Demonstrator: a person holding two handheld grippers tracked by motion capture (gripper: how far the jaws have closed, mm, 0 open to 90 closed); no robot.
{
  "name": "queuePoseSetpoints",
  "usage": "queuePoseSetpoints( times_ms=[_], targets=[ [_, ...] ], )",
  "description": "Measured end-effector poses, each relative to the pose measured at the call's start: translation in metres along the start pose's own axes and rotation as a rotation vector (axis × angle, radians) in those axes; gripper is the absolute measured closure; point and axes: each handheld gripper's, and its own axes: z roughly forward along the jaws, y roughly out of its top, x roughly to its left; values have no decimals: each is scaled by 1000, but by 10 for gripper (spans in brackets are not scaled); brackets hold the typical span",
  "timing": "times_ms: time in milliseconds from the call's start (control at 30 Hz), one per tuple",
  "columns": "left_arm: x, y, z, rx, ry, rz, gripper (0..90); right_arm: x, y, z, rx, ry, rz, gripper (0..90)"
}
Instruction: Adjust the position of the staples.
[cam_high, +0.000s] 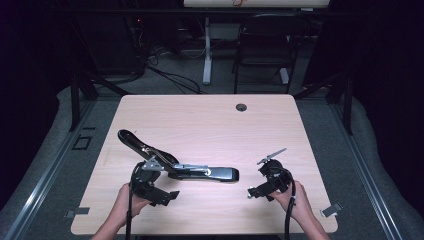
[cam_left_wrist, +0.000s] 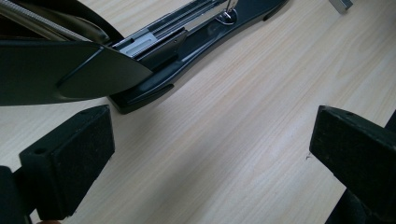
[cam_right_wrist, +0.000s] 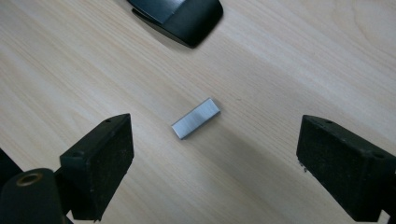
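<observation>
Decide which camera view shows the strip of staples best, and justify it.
The right gripper view: the strip of staples lies sharp and unobstructed on the table, between the open jaws. The high view gives no clear sight of it; the left gripper view shows the open stapler instead.

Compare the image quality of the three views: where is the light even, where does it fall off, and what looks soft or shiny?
High view: the table is evenly lit, the room beyond falls dark. Left gripper view: the stapler shows a bright sheen on its metal rail; its raised top looms large and soft. Right gripper view: the staple strip gleams and is sharp; the tool's pads are slightly soft.
</observation>
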Motion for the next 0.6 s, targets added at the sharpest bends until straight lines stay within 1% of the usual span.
queuePoseSetpoints(
  times_ms=[67, 167, 233, 267, 300, 400, 500, 533, 567, 600],
  targets=[
    [-1, 1, 1, 2, -2, 6, 0, -4, -1, 1, 8, 4, 9, 110],
    [0, 1, 3, 5, -10, 8, 0, -4, -1, 1, 3, 4, 12, 114],
    [0, 0, 3, 11, -10, 10, 0, -2, -1, 3, -15, 3, 29, 119],
    [1, 0, 3, 10, -9, 9, 0, -3, 1, 2, 17, 4, 10, 122],
    [1, 1, 3, 9, -10, 9, 0, -4, 1, 3, 24, -1, 4, 123],
    [1, 0, 2, 6, -11, 5, 0, -4, 0, 6, 18, 5, 19, 130],
    [1, 1, 2, 9, -8, 12, 0, -5, 1, 8, 38, -10, 19, 151],
    [1, 1, 3, 12, -8, 13, 0, -3, 2, 10, 35, -20, 21, 154],
    [1, 1, 4, 13, -8, 13, 1, -2, 4, 14, 50, -26, 14, 159],
    [0, 1, 4, 15, -9, 14, 1, -1, 5, 17, 49, -32, 15, 161]
  ],
)
